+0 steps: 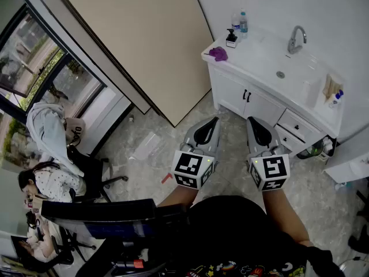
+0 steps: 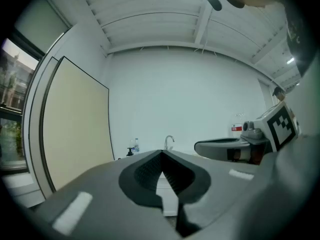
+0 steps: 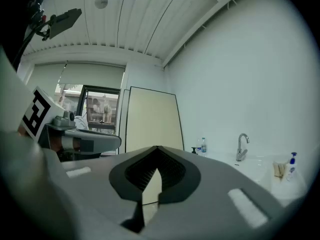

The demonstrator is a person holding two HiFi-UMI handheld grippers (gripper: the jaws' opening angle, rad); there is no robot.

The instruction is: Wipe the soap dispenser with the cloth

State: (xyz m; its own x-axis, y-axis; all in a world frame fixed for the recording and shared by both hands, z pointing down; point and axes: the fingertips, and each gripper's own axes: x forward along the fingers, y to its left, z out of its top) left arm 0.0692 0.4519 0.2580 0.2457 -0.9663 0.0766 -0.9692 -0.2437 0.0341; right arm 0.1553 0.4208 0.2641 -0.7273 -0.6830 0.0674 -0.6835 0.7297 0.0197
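Standing well back from the white table (image 1: 262, 53), holding both tools out low over the floor (image 1: 155, 137), side by side and pointed at the cabinet front. Reading the left hand-held gripper (image 1: 212, 122) as clenched on nothing, tips pressed together, only the cabinet showing through the slot behind them. Seeing the same on the right hand-held gripper (image 1: 252, 121): clenched, empty, tips touching.

Spotting the soap dispenser (image 1: 231, 38) upright at the table's left end, toward the wall, black pump on top, well apart from both tools. Finding the purple cloth (image 1: 218, 53) bunched near it, closer to the front left corner, not touching the dispenser. Noting a water bottle (image 1: 243, 21) standing just behind the dispenser, against the wall.

Picking out a chrome faucet (image 1: 296, 39) over the sink basin (image 1: 281, 73) further right, and a spray bottle (image 1: 336, 97) with a blue top at the table's right end. Passing a tall beige panel (image 1: 138, 39) set against the wall left of the table. Catching a seated person (image 1: 43, 183) at the far left below the window (image 1: 34, 56), next to a black office chair (image 1: 92, 172).
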